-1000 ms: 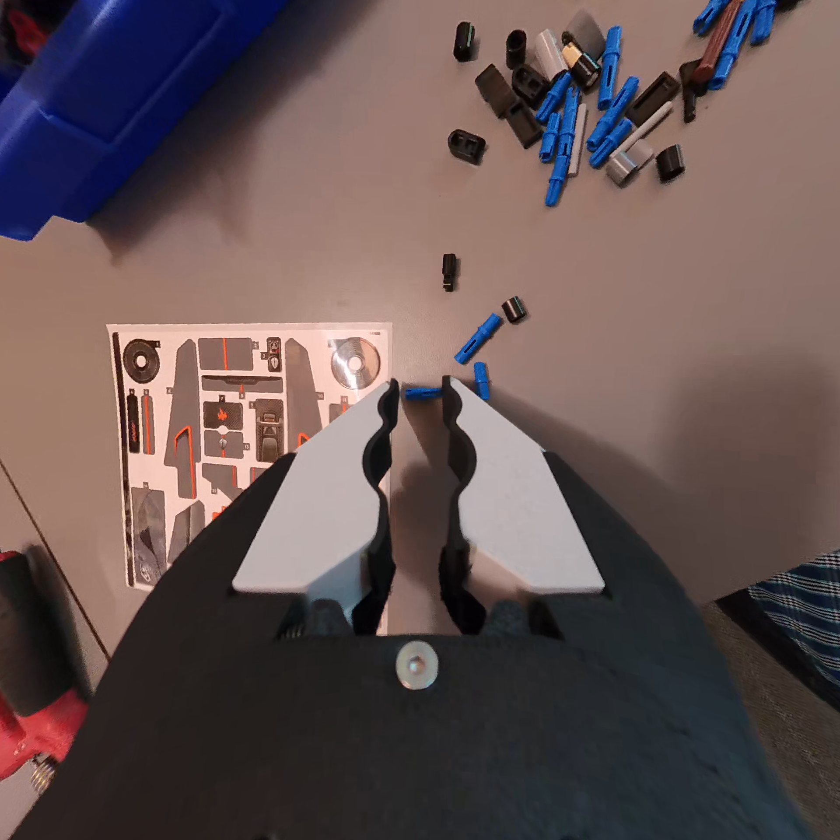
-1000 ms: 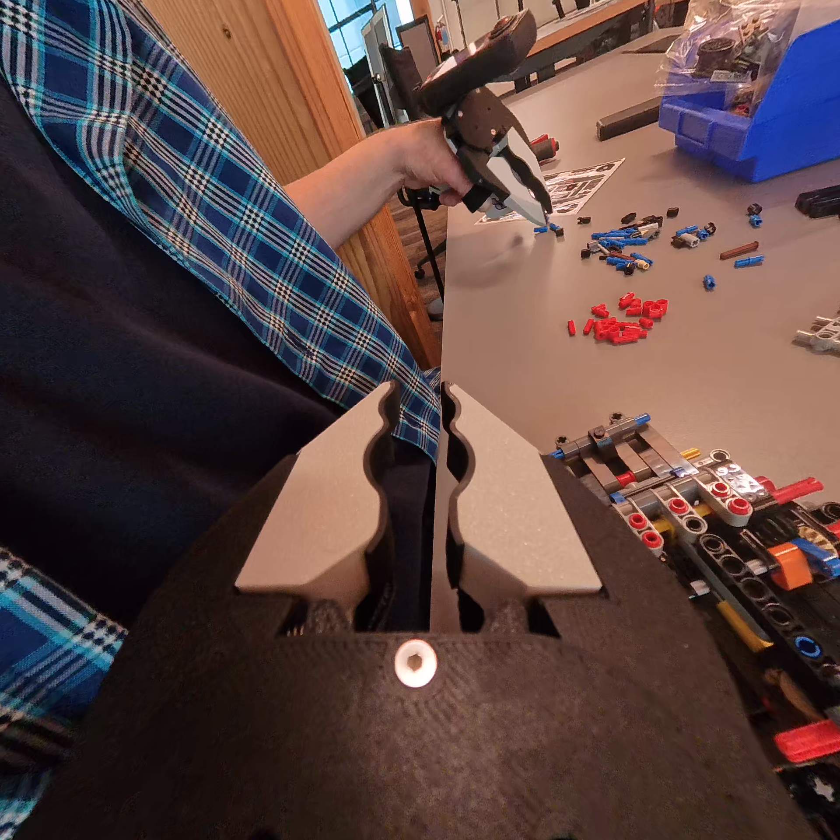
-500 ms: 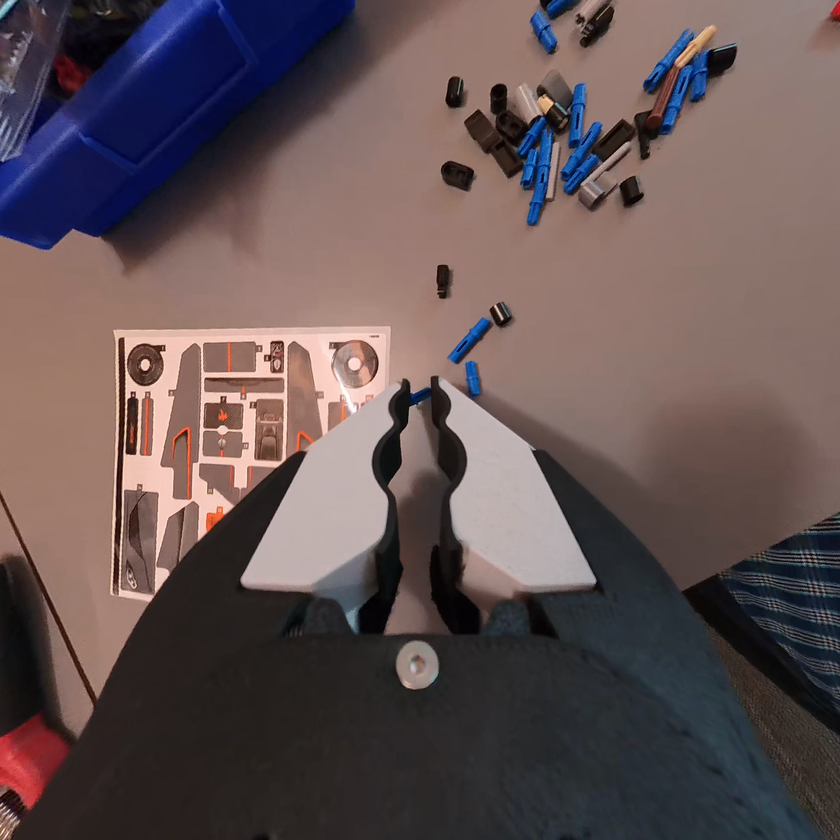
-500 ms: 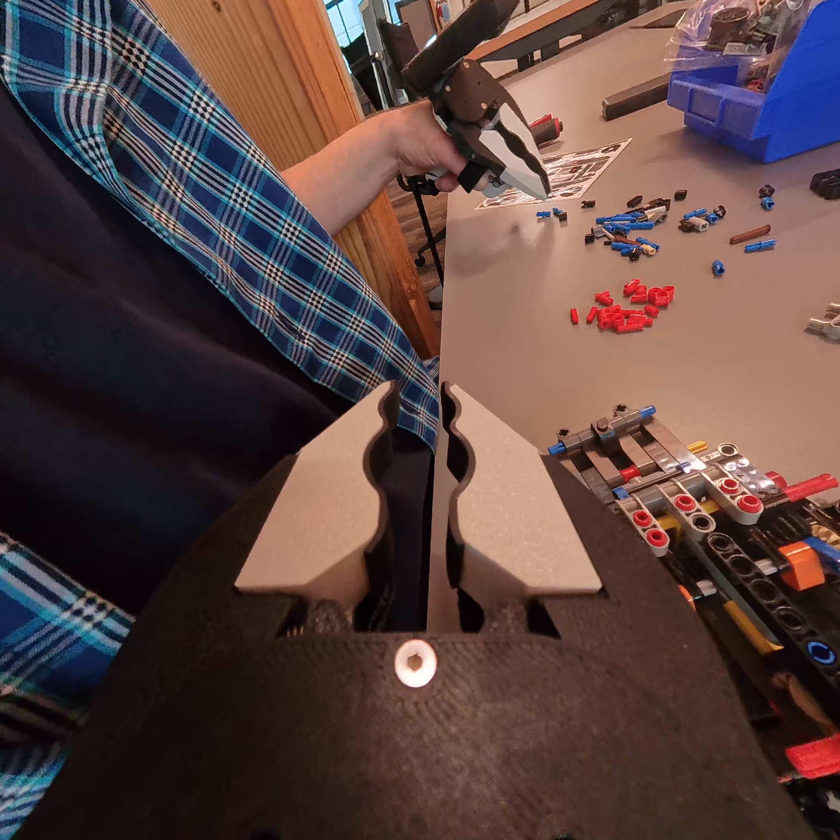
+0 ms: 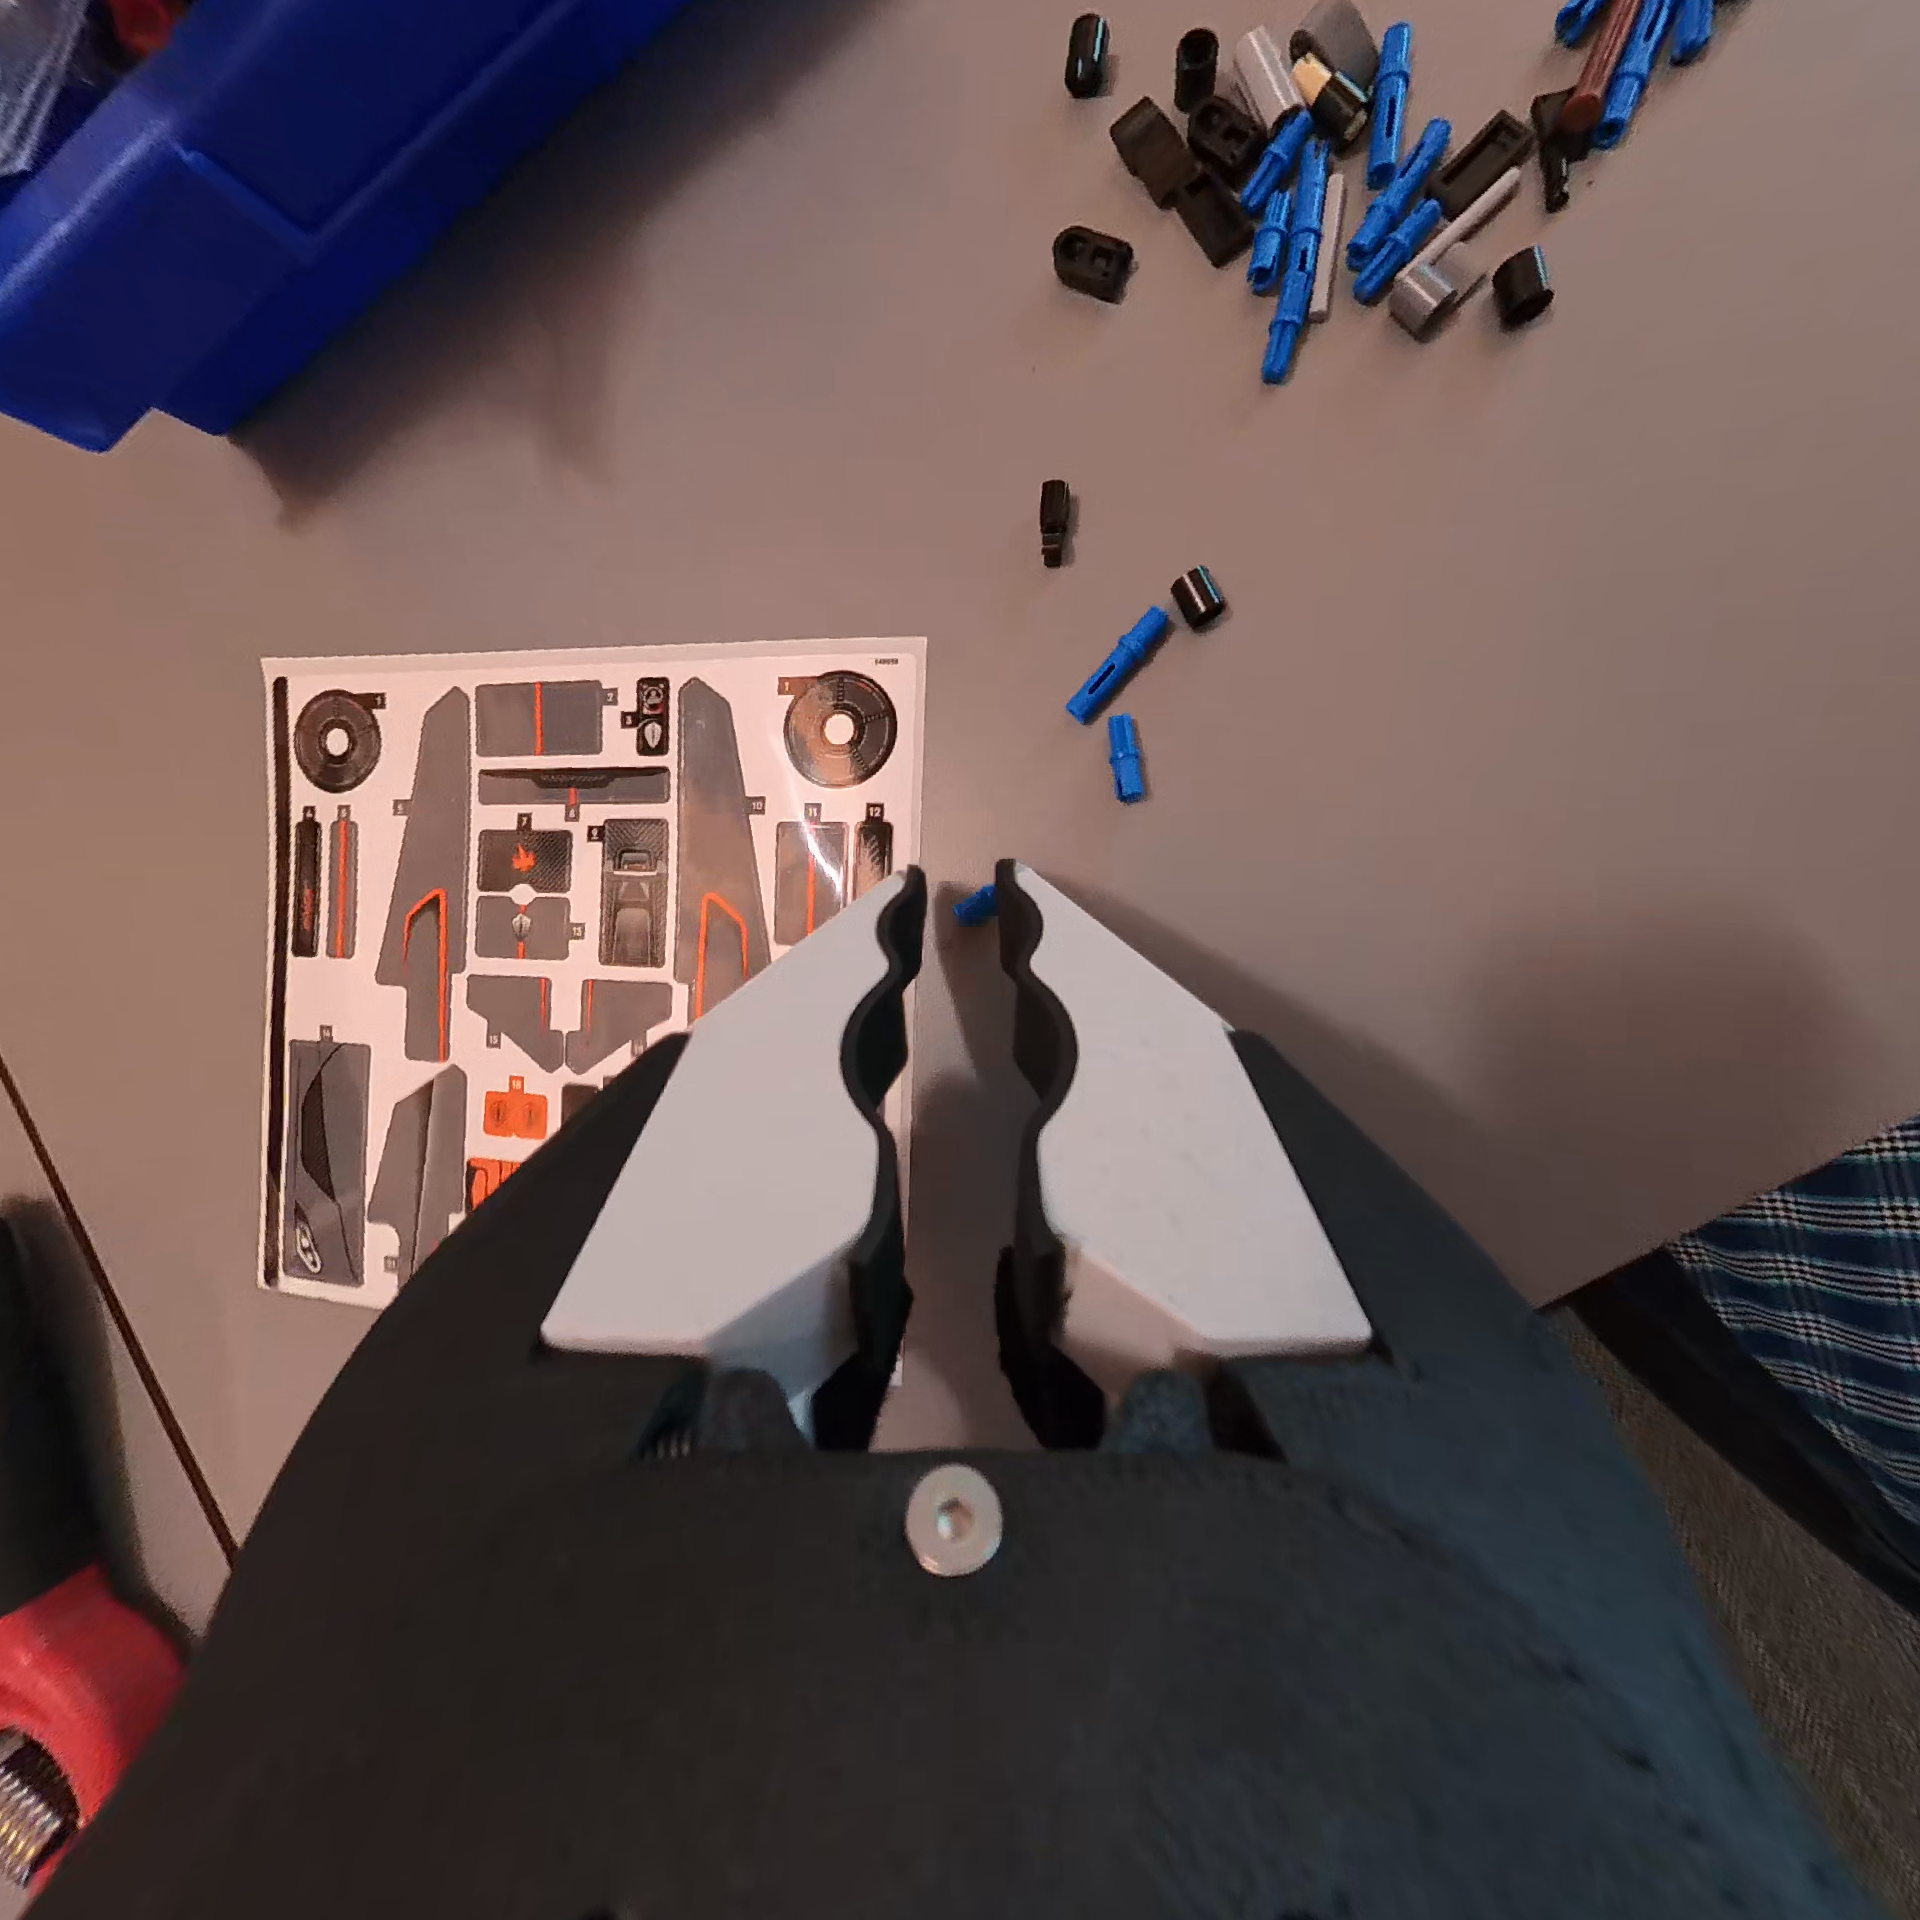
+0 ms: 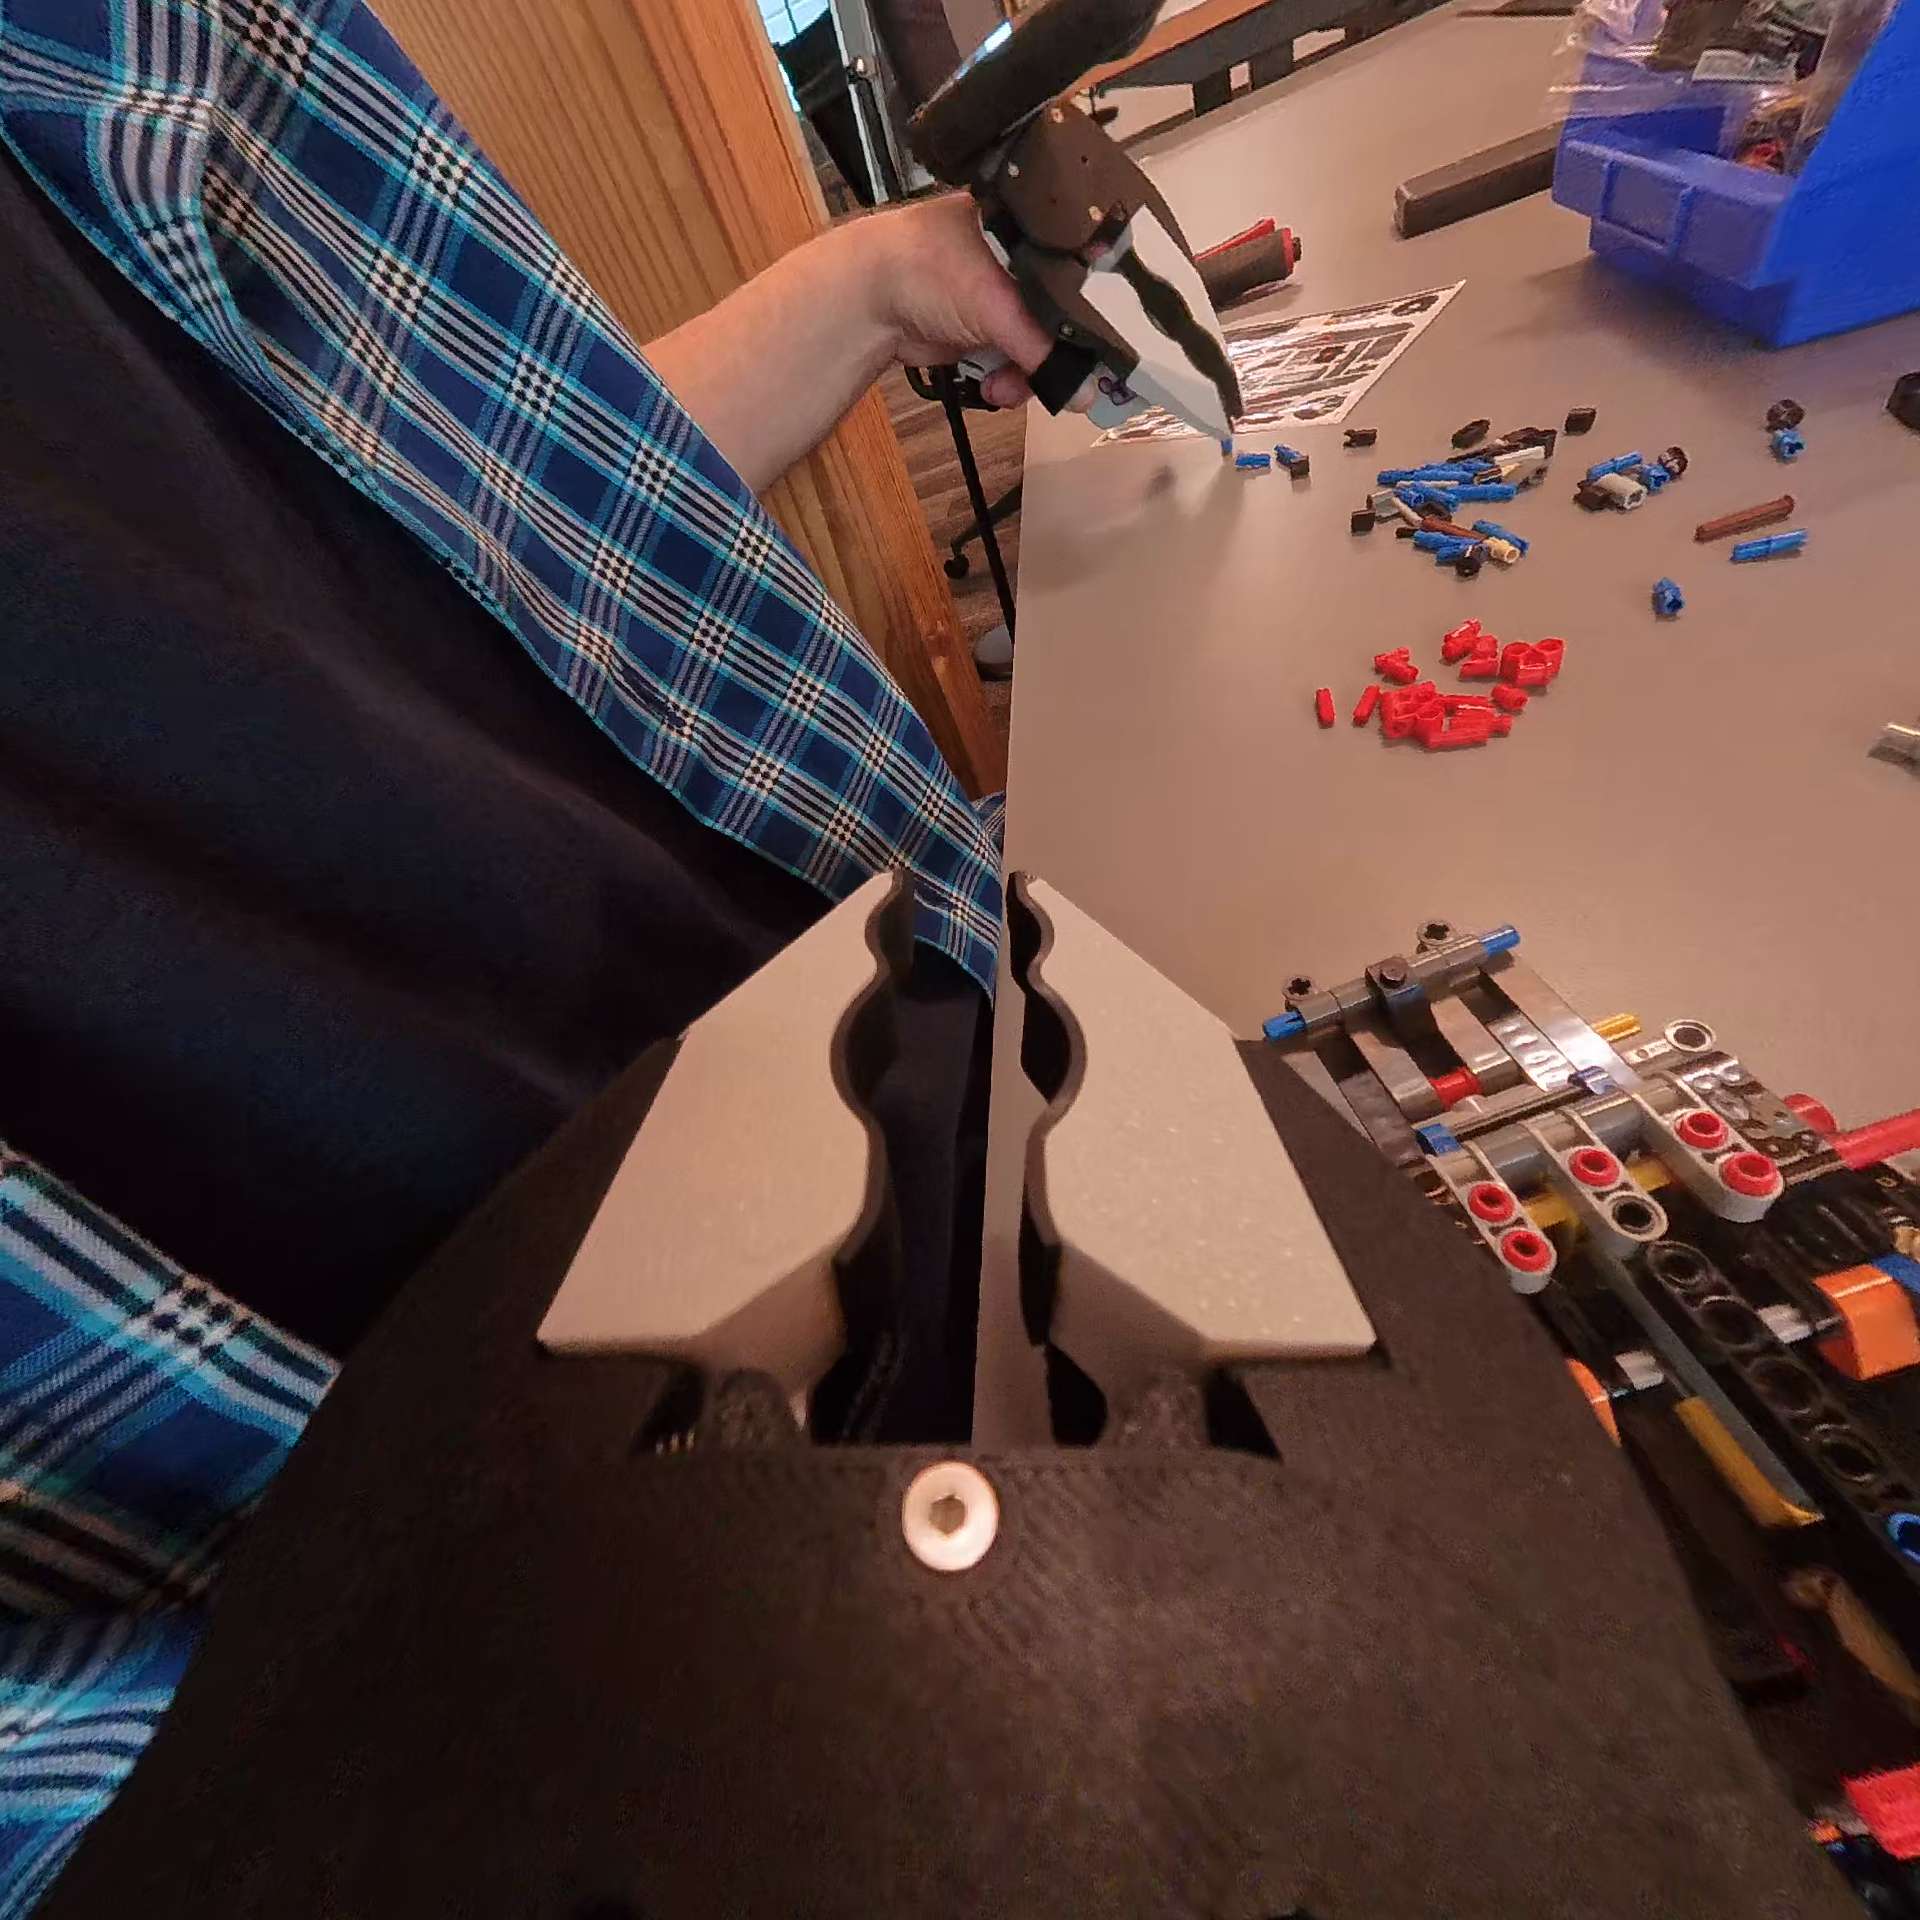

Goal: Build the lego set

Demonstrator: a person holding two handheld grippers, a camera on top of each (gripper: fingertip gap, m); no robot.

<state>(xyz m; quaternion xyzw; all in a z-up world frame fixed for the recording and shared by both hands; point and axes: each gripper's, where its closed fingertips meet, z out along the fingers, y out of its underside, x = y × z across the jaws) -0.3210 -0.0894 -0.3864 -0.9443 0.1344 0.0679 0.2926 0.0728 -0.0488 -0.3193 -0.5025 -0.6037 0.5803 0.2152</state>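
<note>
The left gripper (image 5: 958,883) hangs over the tabletop's (image 5: 1455,831) near edge, jaws narrowly apart around 1 small blue pin (image 5: 974,904), seemingly not yet pinched; the right gripper (image 6: 958,899), narrowly parted and empty, waits beside the part-built lego model (image 6: 1621,1164)

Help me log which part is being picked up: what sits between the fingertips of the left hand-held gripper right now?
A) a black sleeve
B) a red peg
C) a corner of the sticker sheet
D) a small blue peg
D: a small blue peg shows in the gap at the tips of the left hand-held gripper, just right of the sticker sheet; whether it is truly clamped is unclear.
</note>
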